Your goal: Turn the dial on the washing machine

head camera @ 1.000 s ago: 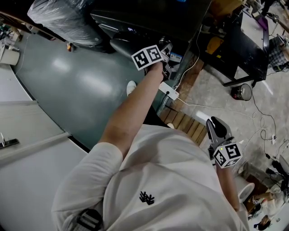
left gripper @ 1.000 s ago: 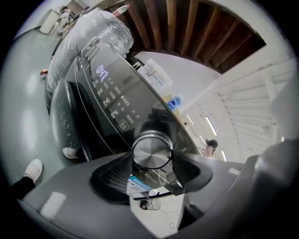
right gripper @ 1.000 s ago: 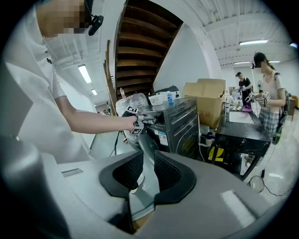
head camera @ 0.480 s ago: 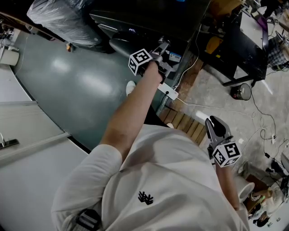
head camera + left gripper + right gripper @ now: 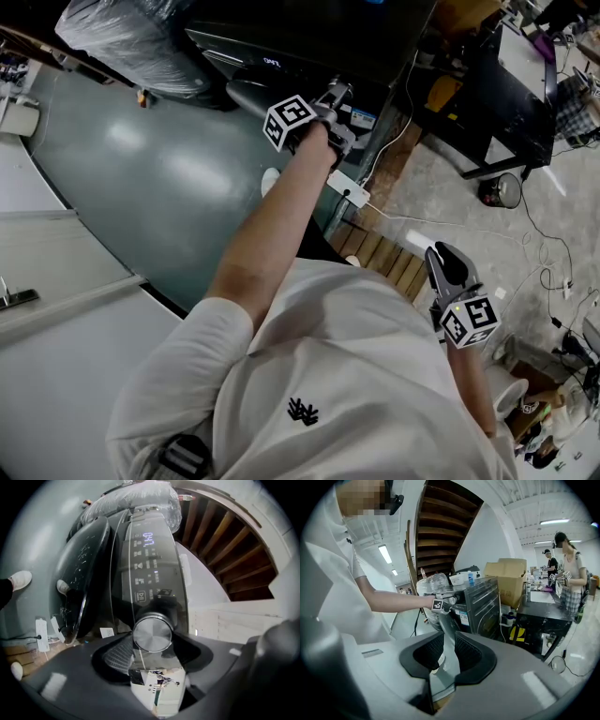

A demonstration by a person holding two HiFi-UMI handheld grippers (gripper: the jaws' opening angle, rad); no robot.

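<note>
The dark washing machine [image 5: 281, 42] stands at the top of the head view, its lit display [image 5: 148, 539] above the round silver dial [image 5: 152, 632] on the control panel. My left gripper [image 5: 153, 643] reaches straight at the dial [image 5: 339, 89]. The knob sits between the two ribbed pads [image 5: 118, 657], whose jaws are closing against its sides. In the head view the left gripper [image 5: 334, 96] is at the machine's front, arm stretched out. My right gripper [image 5: 447, 262] hangs low by my side, shut and holding nothing. The right gripper [image 5: 449, 645] looks toward the machine from a distance.
A white power strip [image 5: 349, 190] with cables lies on the floor below the machine, beside a wooden pallet [image 5: 384, 258]. A plastic-wrapped bundle [image 5: 131, 37] sits left of the machine, a black bench [image 5: 506, 112] right. A cardboard box [image 5: 506, 573] and standing people [image 5: 567, 569] are further right.
The left gripper has rolled at the dial, its marker cube swinging to the left, and has stayed there for the last half second. The right gripper has hardly moved.
</note>
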